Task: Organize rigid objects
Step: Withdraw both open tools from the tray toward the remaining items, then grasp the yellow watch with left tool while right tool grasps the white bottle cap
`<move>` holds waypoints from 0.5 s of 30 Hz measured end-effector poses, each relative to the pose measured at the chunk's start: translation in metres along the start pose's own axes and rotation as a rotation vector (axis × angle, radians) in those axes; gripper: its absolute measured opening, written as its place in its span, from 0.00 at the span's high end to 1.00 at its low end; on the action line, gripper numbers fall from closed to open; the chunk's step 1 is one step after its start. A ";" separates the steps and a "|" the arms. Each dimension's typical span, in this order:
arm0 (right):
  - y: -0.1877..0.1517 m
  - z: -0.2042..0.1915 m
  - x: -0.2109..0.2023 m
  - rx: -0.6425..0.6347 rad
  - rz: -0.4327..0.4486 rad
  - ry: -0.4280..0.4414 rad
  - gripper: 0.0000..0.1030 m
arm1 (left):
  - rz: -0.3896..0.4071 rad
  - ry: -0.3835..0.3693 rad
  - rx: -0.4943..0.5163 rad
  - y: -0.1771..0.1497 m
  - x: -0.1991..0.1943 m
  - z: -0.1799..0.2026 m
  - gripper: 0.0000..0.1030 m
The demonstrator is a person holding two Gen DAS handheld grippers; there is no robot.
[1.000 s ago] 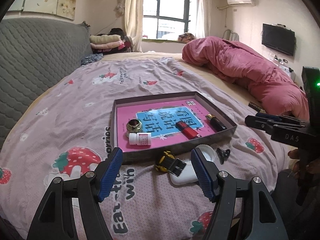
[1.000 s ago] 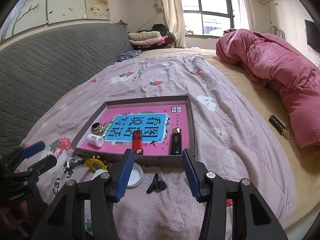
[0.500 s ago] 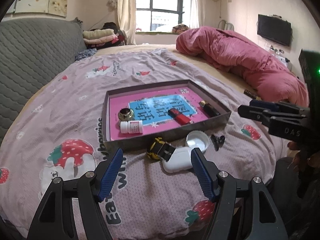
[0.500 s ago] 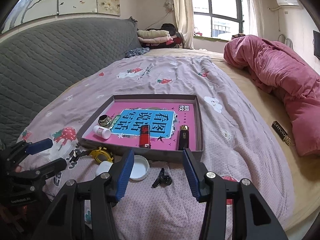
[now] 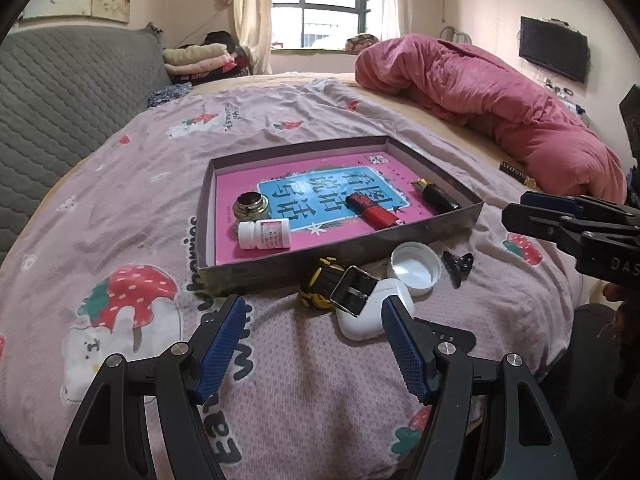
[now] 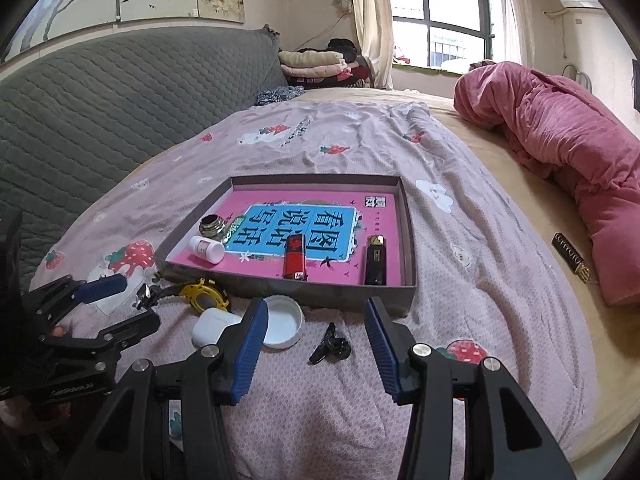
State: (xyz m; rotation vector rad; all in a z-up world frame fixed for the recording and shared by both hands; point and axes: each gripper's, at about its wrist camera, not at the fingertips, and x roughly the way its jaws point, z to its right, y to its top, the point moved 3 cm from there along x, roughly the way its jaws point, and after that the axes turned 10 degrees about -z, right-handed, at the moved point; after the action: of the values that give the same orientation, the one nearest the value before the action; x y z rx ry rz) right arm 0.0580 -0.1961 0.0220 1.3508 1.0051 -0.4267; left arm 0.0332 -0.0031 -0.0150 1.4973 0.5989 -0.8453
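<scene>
Since a second ago the left tool (image 5: 312, 312) has sunk toward the bed (image 5: 120, 184), so the loose things now loom larger in its view: the yellow-and-black watch (image 5: 326, 286) lies on the bedspread just before the shallow box (image 5: 280, 266), its strap across the white earbud case (image 5: 372, 316), which sits by the right finger. Its jaws stand spread, gripping nothing. The right tool (image 6: 314, 332) has barely shifted (jaws apart and empty too), with the black clip (image 6: 330, 346) between its fingers and the white cap (image 6: 282, 320) just beside. The pill bottle (image 5: 264, 233), red lighter (image 5: 370, 210) and black lighter (image 5: 436, 196) lie inside the box as before.
</scene>
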 end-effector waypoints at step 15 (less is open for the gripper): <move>-0.015 -0.023 0.046 -0.135 -0.113 -0.009 0.52 | 0.002 -0.036 -0.013 0.008 0.022 -0.012 0.52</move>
State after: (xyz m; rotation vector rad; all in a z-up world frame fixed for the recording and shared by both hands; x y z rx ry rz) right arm 0.0630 -0.1654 -0.0214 1.1744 1.0871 -0.4417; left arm 0.0546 0.0052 -0.0280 1.4679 0.5750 -0.8630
